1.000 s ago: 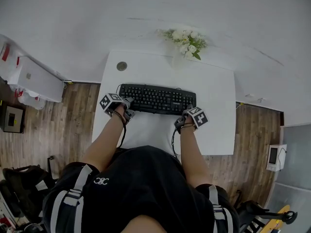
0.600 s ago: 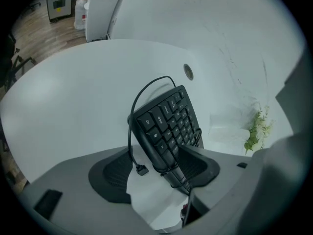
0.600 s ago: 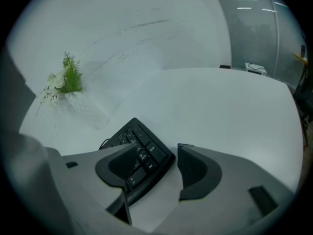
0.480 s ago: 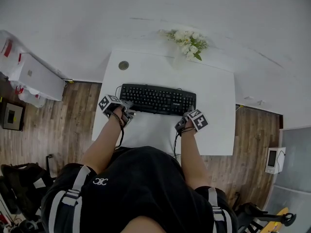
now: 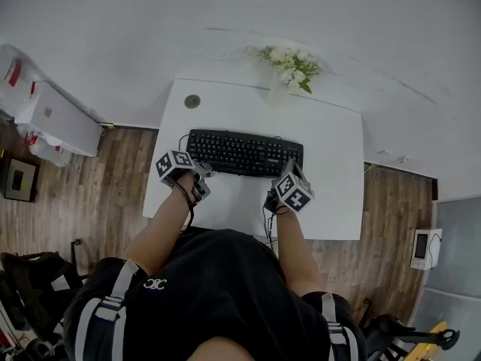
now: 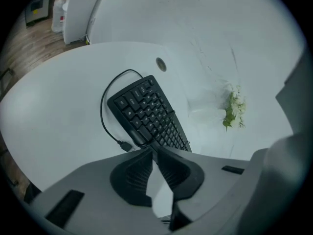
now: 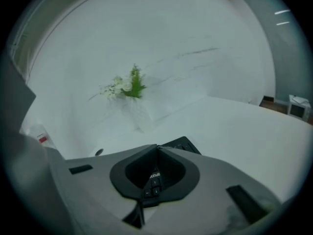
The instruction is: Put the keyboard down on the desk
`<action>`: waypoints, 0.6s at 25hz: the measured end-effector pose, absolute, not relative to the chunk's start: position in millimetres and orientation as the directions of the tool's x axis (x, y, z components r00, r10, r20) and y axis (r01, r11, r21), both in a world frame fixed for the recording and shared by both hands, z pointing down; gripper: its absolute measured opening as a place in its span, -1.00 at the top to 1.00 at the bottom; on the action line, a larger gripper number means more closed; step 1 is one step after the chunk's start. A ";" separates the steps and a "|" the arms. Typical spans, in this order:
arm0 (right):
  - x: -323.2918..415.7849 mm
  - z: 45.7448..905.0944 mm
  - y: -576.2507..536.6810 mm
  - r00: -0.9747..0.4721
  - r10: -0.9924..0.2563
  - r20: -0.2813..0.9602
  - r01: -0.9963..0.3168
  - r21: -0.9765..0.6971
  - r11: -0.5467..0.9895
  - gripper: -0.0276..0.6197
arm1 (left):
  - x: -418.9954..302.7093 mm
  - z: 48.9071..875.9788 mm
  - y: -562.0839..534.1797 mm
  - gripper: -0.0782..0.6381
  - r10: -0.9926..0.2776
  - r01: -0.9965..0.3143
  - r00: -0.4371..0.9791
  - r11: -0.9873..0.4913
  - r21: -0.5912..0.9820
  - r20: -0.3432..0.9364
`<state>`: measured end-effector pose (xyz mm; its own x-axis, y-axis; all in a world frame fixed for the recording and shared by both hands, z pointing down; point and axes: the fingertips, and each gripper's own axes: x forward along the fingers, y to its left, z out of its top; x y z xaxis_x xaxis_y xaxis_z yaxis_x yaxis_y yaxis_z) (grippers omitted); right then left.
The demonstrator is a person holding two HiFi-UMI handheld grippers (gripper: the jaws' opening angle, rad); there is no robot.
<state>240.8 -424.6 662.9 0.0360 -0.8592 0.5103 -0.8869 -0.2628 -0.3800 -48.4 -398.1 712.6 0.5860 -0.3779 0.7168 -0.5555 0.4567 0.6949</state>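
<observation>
Head view showed keyboard (image 5: 244, 153) flat on desk (image 5: 331, 141), mid-frame; left gripper (image 6: 152, 150) and right gripper (image 7: 157, 147) had just closed, jaws together, empty.

A white desk (image 5: 331, 149) carries a black keyboard (image 5: 244, 153) lying flat across its middle, its cable (image 6: 105, 116) looped at the left end. A round cable port (image 5: 192, 101) sits back-left and white flowers (image 5: 289, 66) stand at the rear edge.

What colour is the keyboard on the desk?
The keyboard is black, clearest in the left gripper view.
</observation>
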 end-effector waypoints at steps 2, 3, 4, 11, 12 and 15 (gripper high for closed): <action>227.5 654.8 -428.2 0.010 -0.876 0.483 -0.917 -0.345 -0.201 0.90 | -46.5 707.0 -402.0 0.78 -0.400 -0.586 0.587 0.390 0.710 0.704; 222.3 650.1 -429.9 -0.001 -0.883 0.470 -0.929 -0.328 -0.174 0.90 | -45.0 702.6 -405.8 0.78 -0.420 -0.604 0.585 0.345 0.718 0.694; 217.7 644.2 -431.6 -0.010 -0.890 0.455 -0.939 -0.310 -0.148 0.90 | -43.1 696.6 -410.6 0.78 -0.447 -0.624 0.581 0.292 0.725 0.680; 188.9 588.5 -443.5 -0.090 -0.947 0.308 -0.978 -0.206 0.026 0.90 | -23.3 620.8 -449.7 0.78 -0.662 -0.786 0.541 -0.177 0.593 0.519; 183.5 580.8 -443.8 -0.104 -0.952 0.287 -0.979 -0.198 0.047 0.90 | -21.9 609.0 -454.1 0.78 -0.690 -0.803 0.534 -0.232 0.549 0.489; 172.1 555.5 -443.7 -0.127 -0.968 0.217 -0.981 -0.174 0.089 0.90 | -13.8 572.5 -462.5 0.78 -0.756 -0.841 0.521 -0.376 0.389 0.395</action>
